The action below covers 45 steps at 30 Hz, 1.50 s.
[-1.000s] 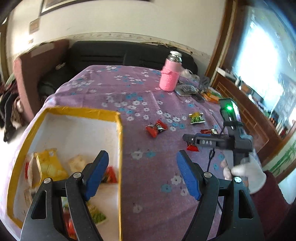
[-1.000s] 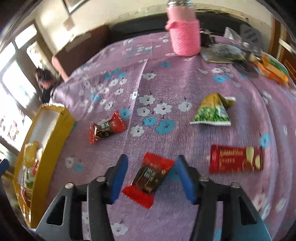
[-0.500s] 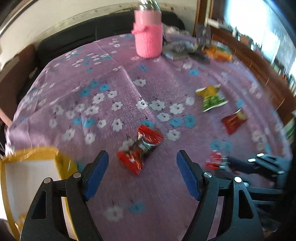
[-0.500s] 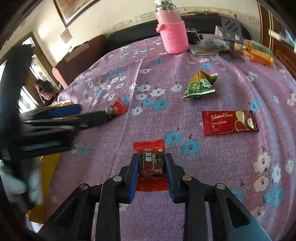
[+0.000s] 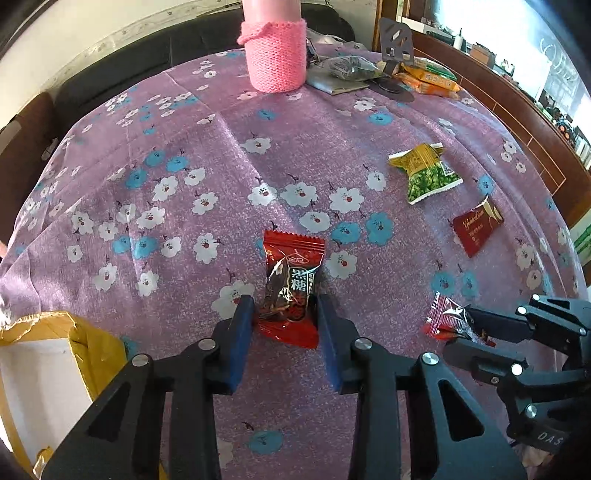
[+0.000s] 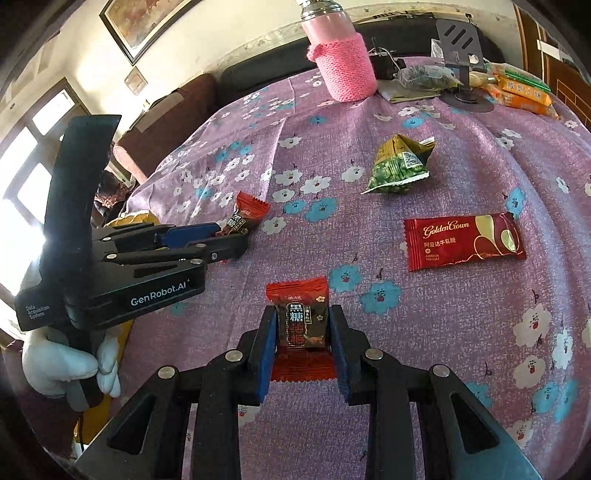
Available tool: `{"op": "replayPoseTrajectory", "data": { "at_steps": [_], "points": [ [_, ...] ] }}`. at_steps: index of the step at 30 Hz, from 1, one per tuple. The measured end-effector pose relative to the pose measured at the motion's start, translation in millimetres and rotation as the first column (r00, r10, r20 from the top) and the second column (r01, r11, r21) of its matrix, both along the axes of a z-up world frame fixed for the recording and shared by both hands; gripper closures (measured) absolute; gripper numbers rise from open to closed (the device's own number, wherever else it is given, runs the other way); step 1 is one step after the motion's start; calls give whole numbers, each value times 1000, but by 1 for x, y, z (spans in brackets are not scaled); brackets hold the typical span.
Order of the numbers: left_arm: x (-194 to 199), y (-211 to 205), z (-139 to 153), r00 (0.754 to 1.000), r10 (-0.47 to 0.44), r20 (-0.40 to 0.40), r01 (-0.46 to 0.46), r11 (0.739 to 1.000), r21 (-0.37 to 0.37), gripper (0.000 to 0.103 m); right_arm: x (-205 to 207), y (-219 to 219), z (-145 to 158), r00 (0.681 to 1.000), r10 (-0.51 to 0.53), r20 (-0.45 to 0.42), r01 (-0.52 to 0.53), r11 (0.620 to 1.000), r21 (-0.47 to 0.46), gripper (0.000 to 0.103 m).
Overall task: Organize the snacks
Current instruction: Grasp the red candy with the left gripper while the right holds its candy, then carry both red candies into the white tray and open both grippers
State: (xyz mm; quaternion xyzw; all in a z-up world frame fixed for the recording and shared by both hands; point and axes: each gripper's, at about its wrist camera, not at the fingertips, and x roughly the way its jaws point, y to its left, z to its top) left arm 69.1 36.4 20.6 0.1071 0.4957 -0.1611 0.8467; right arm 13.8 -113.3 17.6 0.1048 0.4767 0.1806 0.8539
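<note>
Now both tongs pinch a red candy apiece off the tabletop: left tongs [image 5: 284,314], jaws just closed, on one candy [image 5: 291,288], right tongs [image 6: 303,332] on another [image 6: 301,321], presumably bound for the yellow box [image 5: 92,343] at eight o'clock

purple floral tablecloth [image 5: 229,155], pink knit-sleeved bottle [image 6: 343,66] at far edge, grey phone stand [image 6: 458,40] beside it, framed picture [image 6: 144,26] on wall, dark sofa [image 5: 122,62] behind

snack packets [image 6: 399,170]: 4 (two clamped) | tongs [image 6: 303,328]: 2 | flask [image 6: 343,66]: 1
</note>
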Motion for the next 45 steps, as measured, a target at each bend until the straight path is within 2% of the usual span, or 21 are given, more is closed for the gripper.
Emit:
{"op": "replayPoseTrajectory", "data": {
  "at_steps": [2, 5, 7, 8, 9, 10, 11, 13, 19, 24, 28, 30, 34, 38, 41, 45],
  "points": [
    [4, 0, 0, 1000, 21, 18, -21, 1000, 4, 66, 0, 0, 0, 1000, -3, 2, 3, 1000, 2, 75],
    [12, -2, -3, 997, 63, 49, -65, 997, 28, 43, 0, -2, 0, 1000, -7, -1, 7, 1000, 12, 75],
    [15, -2, -4, 996, 71, 51, -72, 997, 16, 42, 0, -1, 0, 1000, -6, 2, 6, 1000, 6, 74],
    [15, -1, -4, 996, 71, 47, -72, 997, 11, 53, 0, 0, 0, 1000, -6, 5, 6, 1000, 1, 74],
    [15, -2, -3, 997, 62, 41, -62, 998, -9, 79, -1, 1, 0, 1000, -5, 6, 5, 1000, -2, 74],
    [14, -3, -2, 998, 59, 36, -59, 998, -14, 81, -1, 1, 0, 1000, -4, 7, 5, 1000, -4, 75],
    [10, -5, 0, 997, 62, 52, -62, 998, 10, 81, -1, 1, 0, 1000, -5, 8, 5, 1000, -3, 75],
    [4, -6, 3, 996, 58, 65, -58, 998, 4, 81, 0, 0, 0, 1000, -7, 7, 7, 1000, 1, 75],
    [-29, 17, 32, 991, 98, 95, -86, 989, -121, 82, -3, -5, 6, 999, -11, 33, 10, 999, 52, 75],
    [-78, 65, 67, 980, 149, 129, -117, 967, -224, 81, -10, -2, 15, 996, 4, 84, -11, 997, 81, 75],
    [-113, 114, 86, 962, 222, 159, -177, 950, -257, 81, -13, 5, 17, 994, 9, 106, -17, 997, 70, 75],
    [-129, 145, 92, 945, 276, 178, -226, 940, -257, 81, -16, 9, 18, 993, 10, 115, -17, 998, 62, 75],
    [-149, 199, 89, 913, 368, 177, -320, 914, -250, 81, -25, 29, 26, 991, 31, 130, -33, 999, 14, 75],
    [-154, 243, 70, 888, 442, 127, -397, 877, -272, 81, -38, 57, 42, 987, 87, 136, -92, 995, 25, 75],
    [-153, 259, 54, 877, 471, 90, -429, 854, -293, 81, -43, 91, 57, 978, 156, 140, -161, 987, 21, 75],
    [-150, 266, 39, 873, 484, 63, -446, 843, -302, 81, -43, 149, 69, 957, 264, 121, -266, 964, 3, 75]
  ]
}}
